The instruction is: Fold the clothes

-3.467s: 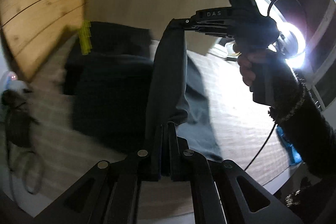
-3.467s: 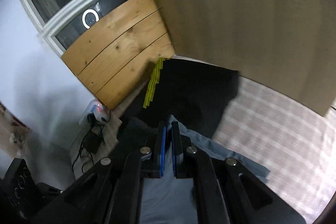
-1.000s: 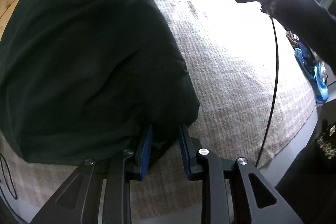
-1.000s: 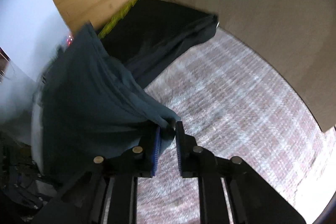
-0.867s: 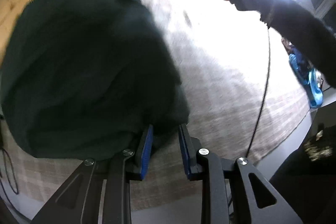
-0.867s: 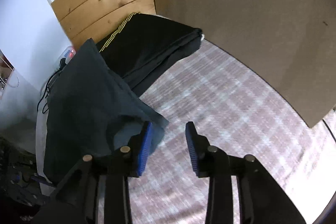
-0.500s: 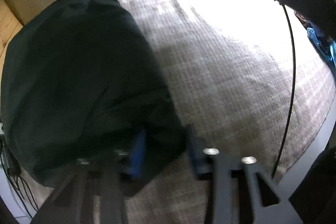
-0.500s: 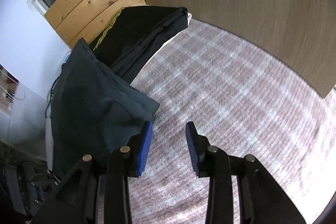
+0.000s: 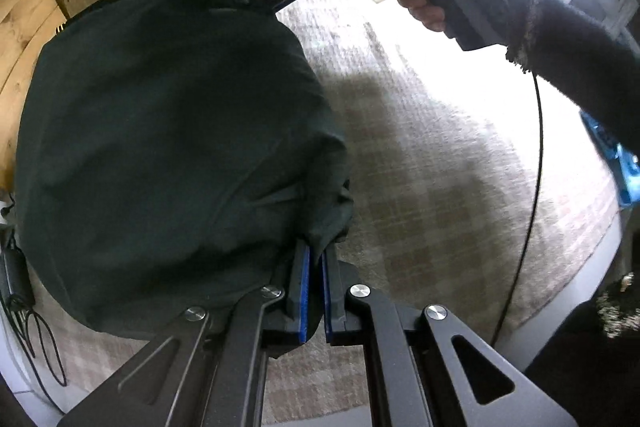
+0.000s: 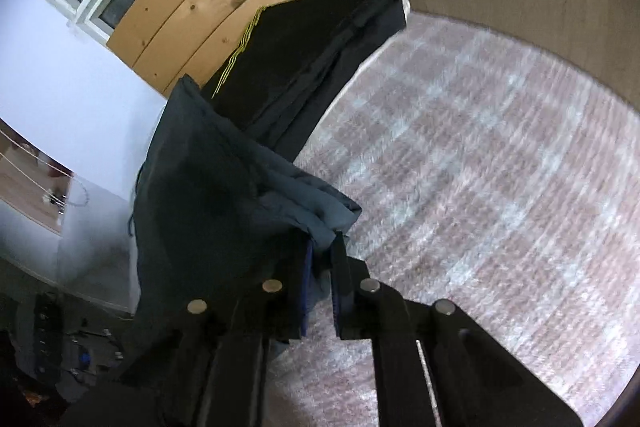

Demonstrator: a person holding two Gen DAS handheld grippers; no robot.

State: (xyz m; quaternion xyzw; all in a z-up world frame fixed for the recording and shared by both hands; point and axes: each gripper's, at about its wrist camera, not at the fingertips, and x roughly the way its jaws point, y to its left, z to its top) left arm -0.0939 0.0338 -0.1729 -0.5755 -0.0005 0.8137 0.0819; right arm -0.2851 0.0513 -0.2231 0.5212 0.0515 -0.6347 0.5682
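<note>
I am pinching the near corner of the dark garment (image 9: 168, 147) in my left tool (image 9: 314, 259), while my right tool (image 10: 322, 247) is gripping its far corner at the edge of the checked blanket (image 9: 440, 187). Open blanket is stretching to the right. Only the right wrist view is showing the folded black clothes (image 10: 312, 67) against the wooden boards (image 10: 200, 11).

Two hand-held grippers (image 9: 314, 255) (image 10: 322, 247), two dark garments (image 9: 168, 147) (image 10: 320, 67), one checked rug (image 9: 460, 167).
</note>
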